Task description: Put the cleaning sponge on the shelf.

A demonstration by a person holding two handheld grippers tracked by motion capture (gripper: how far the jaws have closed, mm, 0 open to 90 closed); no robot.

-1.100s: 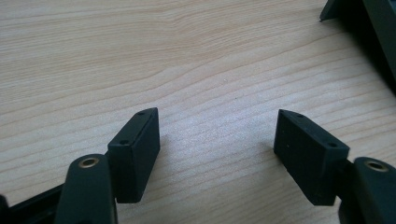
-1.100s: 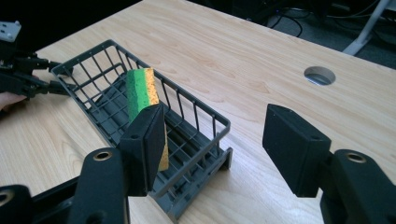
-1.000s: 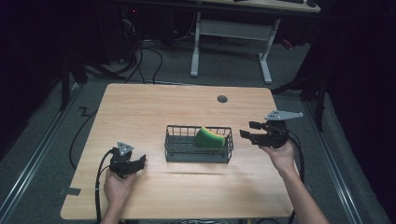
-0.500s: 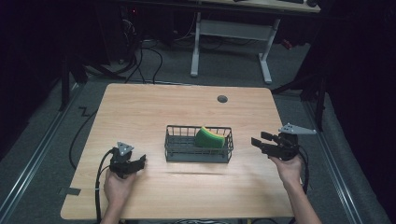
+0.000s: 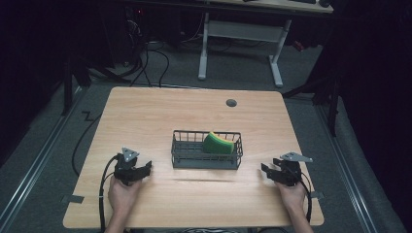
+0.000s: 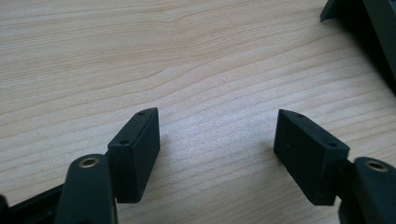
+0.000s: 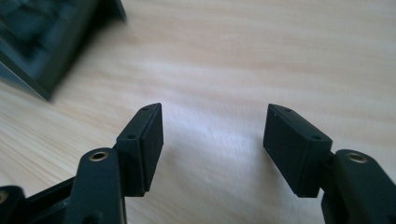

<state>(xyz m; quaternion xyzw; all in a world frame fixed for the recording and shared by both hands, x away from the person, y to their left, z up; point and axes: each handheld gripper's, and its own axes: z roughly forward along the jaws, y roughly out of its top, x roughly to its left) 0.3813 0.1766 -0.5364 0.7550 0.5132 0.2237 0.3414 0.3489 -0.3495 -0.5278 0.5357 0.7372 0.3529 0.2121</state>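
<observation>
Green-yellow sponge (image 5: 217, 143): tilted in wire basket (image 5: 180, 156) at worktop (image 5: 160, 111) centre, long axis parallel to near edge. Left hand-held gripper (image 5: 144, 170), right hand-held gripper (image 5: 266, 170): flanking basket, jaws apart, empty.

Basket (image 7: 44, 44): blurred, cut off at the right gripper view's top-left corner; a dark corner of it (image 6: 369, 28) cut off at the left gripper view's right edge. Sponge (image 5: 217, 143): lower part hidden behind basket wire.
</observation>
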